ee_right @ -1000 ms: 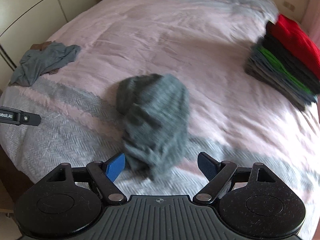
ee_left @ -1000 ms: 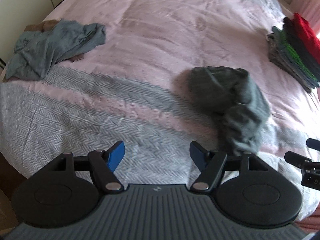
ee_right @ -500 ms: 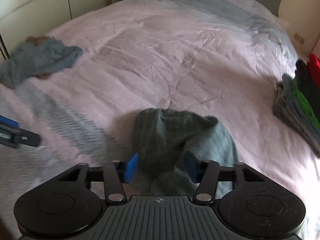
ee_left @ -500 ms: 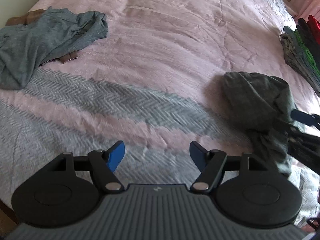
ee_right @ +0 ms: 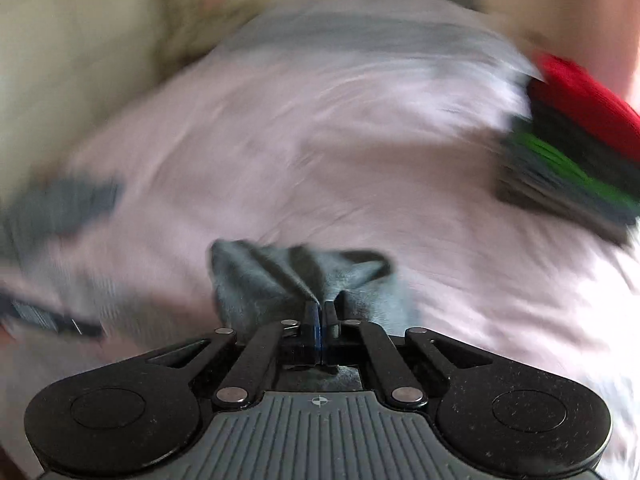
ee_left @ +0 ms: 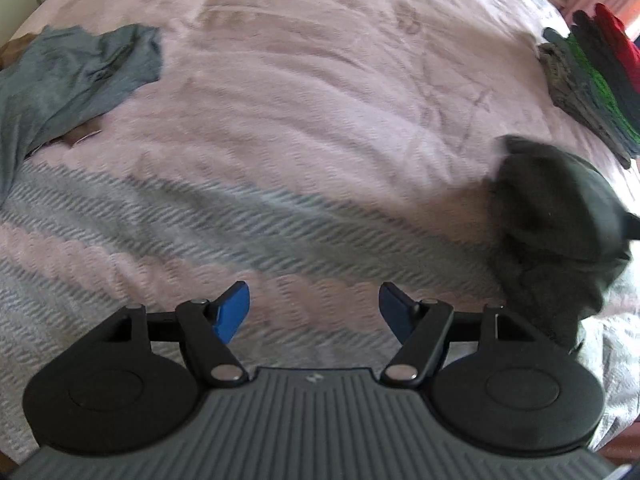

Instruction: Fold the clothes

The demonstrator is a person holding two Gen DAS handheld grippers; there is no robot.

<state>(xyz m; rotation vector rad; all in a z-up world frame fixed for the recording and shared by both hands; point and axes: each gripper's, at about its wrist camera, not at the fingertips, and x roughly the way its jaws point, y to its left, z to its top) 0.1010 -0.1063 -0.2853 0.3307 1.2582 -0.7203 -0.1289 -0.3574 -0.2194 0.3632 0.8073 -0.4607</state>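
A dark grey garment (ee_right: 280, 280) is bunched up on the pink bedspread, and my right gripper (ee_right: 320, 312) is shut on a fold of it, the cloth rising into the blue pads. In the left wrist view the same grey garment (ee_left: 552, 220) sits at the far right, lifted and blurred. My left gripper (ee_left: 314, 312) hovers open over the grey herringbone band of the bedspread (ee_left: 200, 208), well left of the garment, with nothing between its fingers. The right wrist view is strongly motion-blurred.
A crumpled blue-grey shirt (ee_left: 68, 80) lies at the bed's far left. A stack of folded clothes (ee_left: 592, 76), red on top with green and dark layers, sits at the far right (ee_right: 572, 140). Pink bedspread (ee_left: 320, 80) stretches between them.
My right gripper went from open to shut on the dark grey garment and is lifting it quickly. My left gripper stayed open and shifted left, so the garment now sits further right in its view.
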